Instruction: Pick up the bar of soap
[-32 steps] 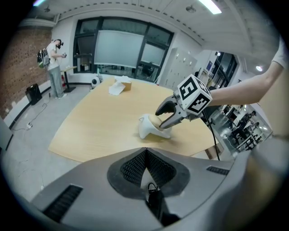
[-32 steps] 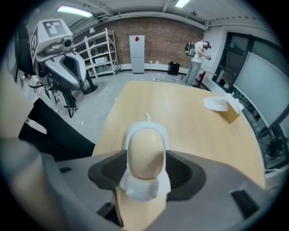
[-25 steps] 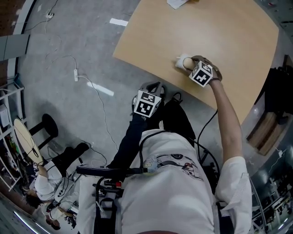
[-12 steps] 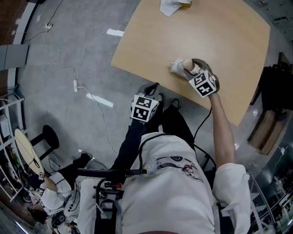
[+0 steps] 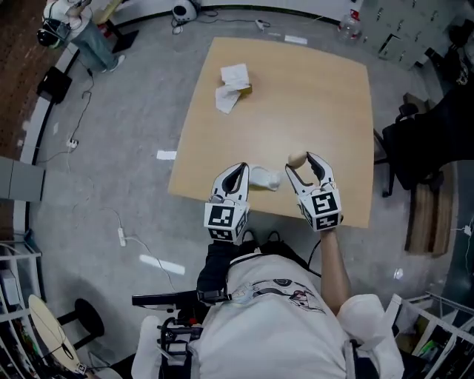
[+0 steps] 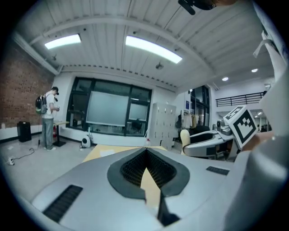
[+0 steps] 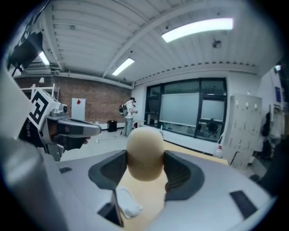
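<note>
The beige oval bar of soap [image 5: 297, 158] is up off the wooden table [image 5: 311, 96], and my right gripper [image 5: 304, 166] is shut on it. In the right gripper view the soap [image 7: 144, 152] fills the gap between the dark pads [image 7: 180, 173]. A white wrapper [image 5: 265, 178] lies on the table near its front edge, between the two grippers, and appears as the wrapper [image 7: 126, 203] below the soap. My left gripper [image 5: 238, 169] hovers at the front edge, shut with nothing in it; its jaws meet in the left gripper [image 6: 146, 151] view.
A crumpled white paper with a small box [image 5: 232, 84] lies at the far left of the table. A black chair [image 5: 426, 141] stands right of the table. A bottle [image 5: 351, 27] and cables lie on the floor; a person [image 5: 74, 22] stands at the far left.
My right gripper has lifted the soap off the white wrapper, which stays on the table. My left gripper has come up from beside my leg to the table's front edge.
</note>
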